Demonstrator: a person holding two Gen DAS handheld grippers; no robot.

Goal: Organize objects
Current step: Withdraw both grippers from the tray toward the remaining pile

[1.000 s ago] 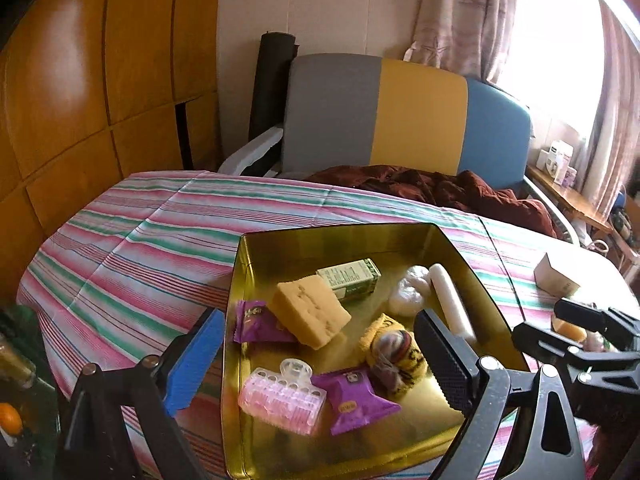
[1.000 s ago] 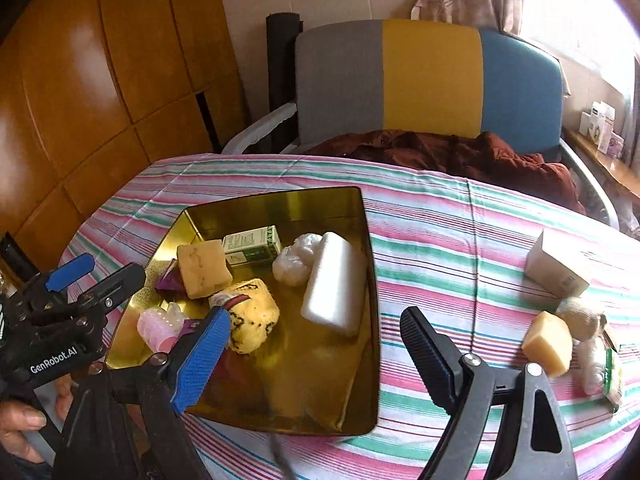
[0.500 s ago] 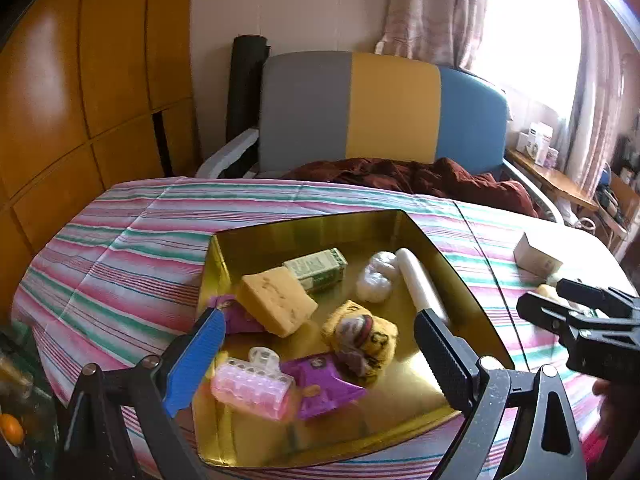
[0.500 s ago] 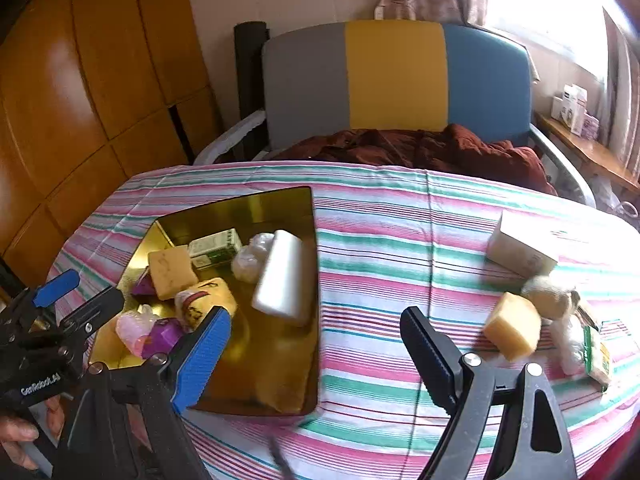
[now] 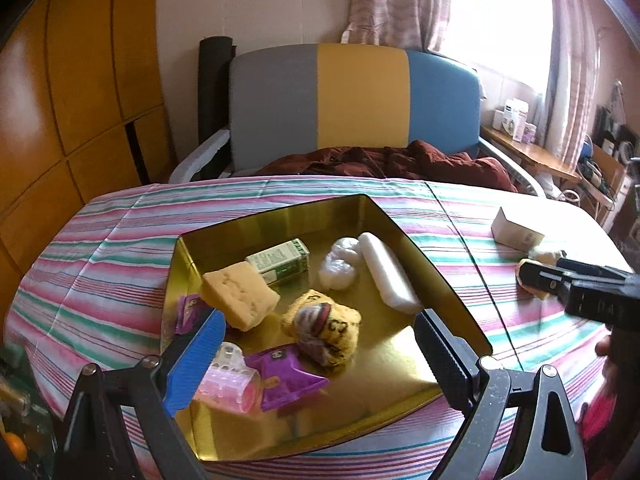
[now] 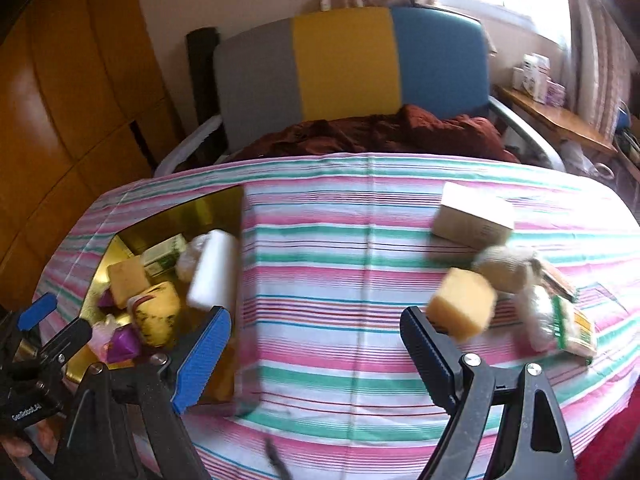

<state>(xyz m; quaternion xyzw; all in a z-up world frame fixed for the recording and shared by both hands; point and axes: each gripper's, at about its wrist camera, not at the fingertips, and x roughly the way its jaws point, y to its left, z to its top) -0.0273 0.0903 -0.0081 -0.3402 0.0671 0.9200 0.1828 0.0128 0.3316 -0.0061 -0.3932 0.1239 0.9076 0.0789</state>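
The shallow gold metal tray (image 5: 448, 288) on the striped-cloth surface (image 6: 340, 272) already collects sorted items, so the yellow sponge block (image 6: 460, 304), lying well right of the tray, seems next. The right gripper (image 6: 316, 344) gapes wide, empty, now swung away from the tray toward that sponge; the left gripper (image 5: 316, 344) hangs open, empty, over the tray.

Holding left gripper (image 5: 316, 350) and right gripper (image 6: 316, 346) angled downward, jaws of both standing wide apart with nothing clamped; bare fingers (image 6: 16, 446) wrapping left handle.
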